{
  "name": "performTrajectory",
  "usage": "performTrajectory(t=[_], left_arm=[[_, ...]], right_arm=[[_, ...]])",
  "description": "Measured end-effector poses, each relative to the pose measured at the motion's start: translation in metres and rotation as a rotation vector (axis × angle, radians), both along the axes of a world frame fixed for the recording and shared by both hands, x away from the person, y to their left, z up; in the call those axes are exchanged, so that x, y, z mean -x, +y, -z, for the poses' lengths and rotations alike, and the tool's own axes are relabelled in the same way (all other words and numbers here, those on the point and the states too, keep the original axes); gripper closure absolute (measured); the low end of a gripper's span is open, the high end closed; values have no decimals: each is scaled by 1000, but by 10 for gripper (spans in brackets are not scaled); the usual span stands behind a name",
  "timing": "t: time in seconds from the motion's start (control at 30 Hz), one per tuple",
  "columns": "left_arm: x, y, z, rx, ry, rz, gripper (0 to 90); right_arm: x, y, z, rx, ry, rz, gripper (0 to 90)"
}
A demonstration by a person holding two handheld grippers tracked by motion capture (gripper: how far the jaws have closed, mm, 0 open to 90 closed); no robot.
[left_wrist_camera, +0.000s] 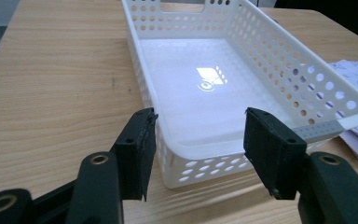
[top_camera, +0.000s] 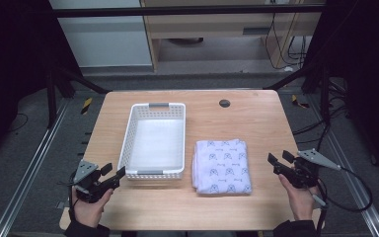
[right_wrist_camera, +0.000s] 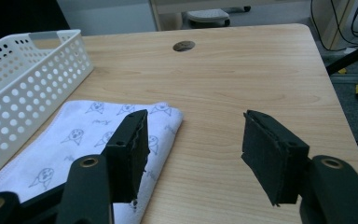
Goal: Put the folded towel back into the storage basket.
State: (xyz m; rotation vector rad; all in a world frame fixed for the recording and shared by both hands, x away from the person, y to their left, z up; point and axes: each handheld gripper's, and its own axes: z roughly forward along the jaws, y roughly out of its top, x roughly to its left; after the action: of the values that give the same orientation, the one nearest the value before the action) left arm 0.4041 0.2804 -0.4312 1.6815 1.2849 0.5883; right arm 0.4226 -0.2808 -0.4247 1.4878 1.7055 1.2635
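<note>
Setup: folded cloth (top_camera: 222, 166), white with a small printed figure pattern, lies flat on the bench (top_camera: 237, 118) just right of centre, near the front edge. White perforated basket (top_camera: 154, 140) stands just beside it at its 9 o'clock; the two look nearly touching along the basket's right wall, though I cannot tell if they make contact. Basket floor is bare.

Left hand-held gripper (top_camera: 112, 174): jaws apart, holding nothing, parked at the basket's 7 o'clock corner. In the left gripper view the near basket rim (left_wrist_camera: 205, 151) sits between the jaws, apart from both.

Right hand-held gripper (top_camera: 279, 159): jaws apart, holding nothing, at the cloth's 3 o'clock, near but not touching. In the right gripper view the cloth's corner (right_wrist_camera: 165, 116) lies by the left-hand jaw.

Judgement: the step in hand is likely the first grasp on the cloth, probably for transfer into the basket.

Notes for doing it well:
- Bring the right hand-held gripper in low and nearly level with the bench, so the lower jaw slides under every layer at the 3 o'clock edge; pinching only the top layer would let the fold open.
- Grip mid-edge, not a corner, to limit sag.
- Left hand-held gripper could take the 9 o'clock edge or steady the basket.
- Lift clear of the basket wall before crossing; a dragging hem could shove the light basket.
</note>
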Motion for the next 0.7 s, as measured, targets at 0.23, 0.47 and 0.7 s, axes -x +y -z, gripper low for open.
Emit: performTrajectory(t=[0.23, 0.47, 0.7], left_arm=[[4, -16, -5, 16, -6, 43, 426], [1, -36, -16, -7, -25, 89, 421], [-5, -61, -37, 3, -64, 121, 413]], right_arm=[[-1, 7, -7, 0, -7, -33, 398], [-10, 14, -21, 16, -32, -52, 379], [-19, 25, -35, 10, -52, -79, 330]])
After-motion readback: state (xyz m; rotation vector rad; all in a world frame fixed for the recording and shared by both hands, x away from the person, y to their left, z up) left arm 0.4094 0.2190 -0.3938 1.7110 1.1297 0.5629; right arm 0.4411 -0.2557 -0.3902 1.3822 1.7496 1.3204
